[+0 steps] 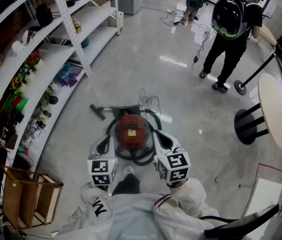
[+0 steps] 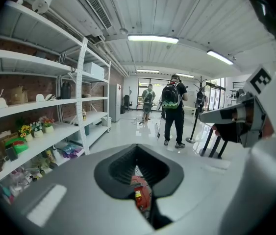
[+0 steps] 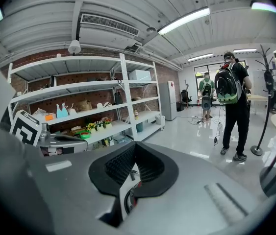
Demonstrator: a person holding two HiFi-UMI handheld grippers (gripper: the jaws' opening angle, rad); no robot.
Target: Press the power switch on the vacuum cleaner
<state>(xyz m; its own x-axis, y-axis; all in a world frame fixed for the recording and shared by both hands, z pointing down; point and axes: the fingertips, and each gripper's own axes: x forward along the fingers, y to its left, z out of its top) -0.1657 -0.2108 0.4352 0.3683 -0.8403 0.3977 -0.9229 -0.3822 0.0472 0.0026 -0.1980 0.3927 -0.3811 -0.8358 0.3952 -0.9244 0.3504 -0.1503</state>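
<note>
A red canister vacuum cleaner (image 1: 130,130) sits on the floor right in front of me, ringed by its black hose (image 1: 139,158). Its floor nozzle (image 1: 97,111) lies at the back left. My left gripper (image 1: 104,143) hangs just left of the canister and my right gripper (image 1: 163,139) just right of it, both above the floor. Each is shut with nothing between its jaws. In the left gripper view, the left gripper (image 2: 138,169) shows a sliver of the red vacuum (image 2: 140,194) through the slit between its pads. The right gripper (image 3: 134,173) shows only a sliver of the vacuum's hose (image 3: 127,199).
White shelving (image 1: 45,59) with small items runs along the left. A wooden crate (image 1: 23,198) stands at lower left. A round table (image 1: 276,109) and its black base (image 1: 248,124) are on the right. A person with a backpack (image 1: 231,29) stands further back, near floor cables (image 1: 201,44).
</note>
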